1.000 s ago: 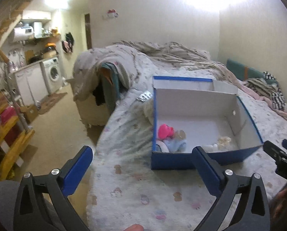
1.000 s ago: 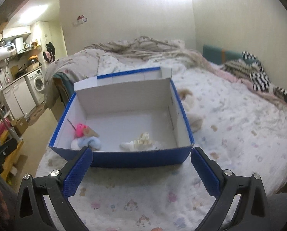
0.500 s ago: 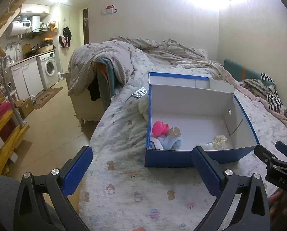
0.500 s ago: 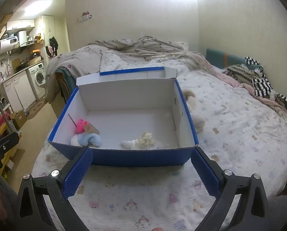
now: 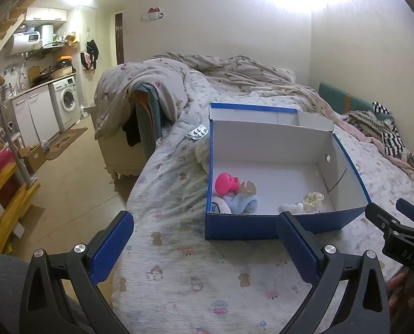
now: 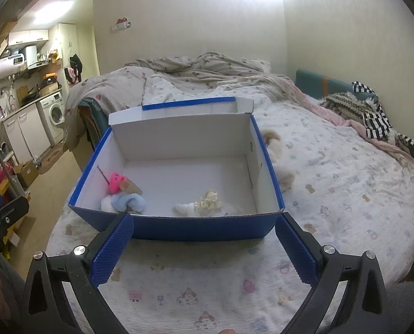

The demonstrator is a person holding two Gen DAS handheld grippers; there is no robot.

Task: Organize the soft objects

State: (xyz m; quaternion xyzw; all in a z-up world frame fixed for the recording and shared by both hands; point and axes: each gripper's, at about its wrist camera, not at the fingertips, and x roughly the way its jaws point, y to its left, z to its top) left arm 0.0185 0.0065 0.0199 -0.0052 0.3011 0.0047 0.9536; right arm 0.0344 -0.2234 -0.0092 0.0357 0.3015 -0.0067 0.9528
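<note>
On the bed, seen from the left wrist, stood one blue box with white inner walls, its lid folded back. It held one pink toy, one light blue plush beside it in the near left corner, and one cream-coloured soft bundle toward the near right. One blister pack of pills lay on the bedspread just beyond the box's far left corner. The left gripper hung with its two blue fingers spread wide and nothing between them, short of the box's near wall, with the box ahead and a little to the right.

From the right wrist, the same single box sat straight ahead, its near wall between the spread tips of the right gripper, which was also wide apart and empty. Inside lay the pink toy, the blue plush and the cream bundle. Two beige soft toys lay on the bedspread touching the box's right wall, outside it and well beyond the fingers. A striped garment was heaped far right.
</note>
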